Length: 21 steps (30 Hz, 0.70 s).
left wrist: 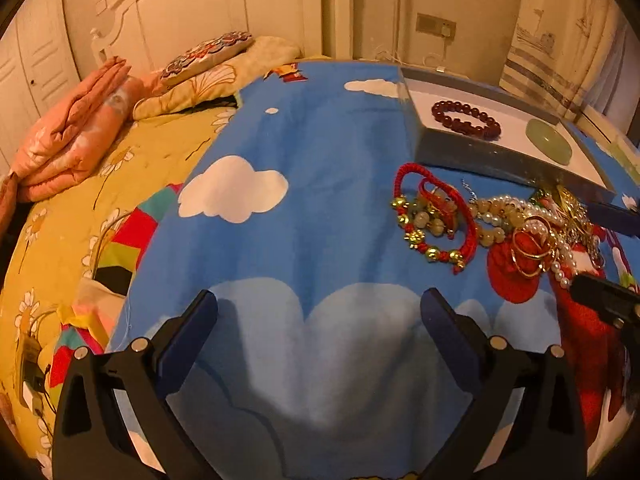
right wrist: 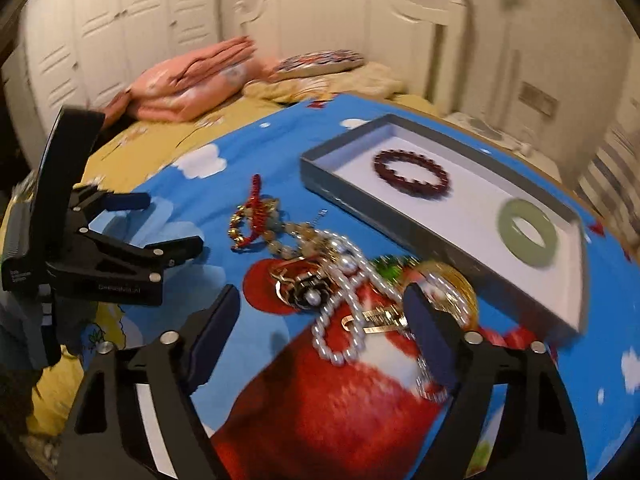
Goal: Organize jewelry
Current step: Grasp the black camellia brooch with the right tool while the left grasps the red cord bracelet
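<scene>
Home bedroom: white headboard, pillow, folded quilt, probably wardrobe doors

1. The left gripper is built from black, angular plastic arms with triangular cut-outs.
2. Its fingers are faced with flat dark-blue pads.
3. Round silver bolt heads are set at the arm pivots.
4. The right gripper is made alike: black frame, dark-blue pads, silver bolts.
5. Small pale lettering, too blurred to read, is printed on the left gripper's black body in the right wrist view.
</scene>
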Each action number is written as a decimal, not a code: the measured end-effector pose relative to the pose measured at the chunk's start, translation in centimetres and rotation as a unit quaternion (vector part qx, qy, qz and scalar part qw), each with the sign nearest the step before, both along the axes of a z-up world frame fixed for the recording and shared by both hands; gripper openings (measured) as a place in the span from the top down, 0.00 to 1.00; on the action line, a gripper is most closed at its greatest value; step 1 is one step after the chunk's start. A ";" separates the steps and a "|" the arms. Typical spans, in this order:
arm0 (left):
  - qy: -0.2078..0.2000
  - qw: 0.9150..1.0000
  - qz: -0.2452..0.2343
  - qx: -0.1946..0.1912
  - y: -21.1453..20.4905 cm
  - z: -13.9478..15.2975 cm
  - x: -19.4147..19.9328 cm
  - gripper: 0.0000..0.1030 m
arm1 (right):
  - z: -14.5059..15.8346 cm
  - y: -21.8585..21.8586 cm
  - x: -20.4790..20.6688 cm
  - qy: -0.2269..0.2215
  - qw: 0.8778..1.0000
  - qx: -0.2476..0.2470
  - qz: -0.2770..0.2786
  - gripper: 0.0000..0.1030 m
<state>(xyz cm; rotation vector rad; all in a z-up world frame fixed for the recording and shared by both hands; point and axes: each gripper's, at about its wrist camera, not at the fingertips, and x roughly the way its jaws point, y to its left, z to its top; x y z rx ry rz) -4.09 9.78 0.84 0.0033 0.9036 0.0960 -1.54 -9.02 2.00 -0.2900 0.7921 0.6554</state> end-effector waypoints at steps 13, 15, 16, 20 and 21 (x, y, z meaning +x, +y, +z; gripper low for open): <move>0.006 0.999 -0.006 -0.034 0.4 -0.3 0.0 0.02 | -1.8 1.3 2.9 0.046 0.998 -0.004 0.053 0.47; 0.005 0.999 -0.006 -0.036 0.5 -0.3 0.0 0.02 | -1.8 1.2 3.0 0.046 0.997 -0.002 0.055 0.51; 0.006 0.999 -0.006 -0.036 0.5 -0.3 0.0 0.02 | -1.7 1.2 2.9 0.043 0.997 -0.002 0.057 0.52; 0.007 0.999 -0.007 -0.033 0.5 -0.3 0.1 0.02 | -1.0 1.0 2.4 0.020 0.998 0.002 0.065 0.52; 0.007 0.999 -0.007 -0.033 0.5 -0.3 0.1 0.02 | -0.8 1.0 2.4 0.016 0.998 0.001 0.065 0.52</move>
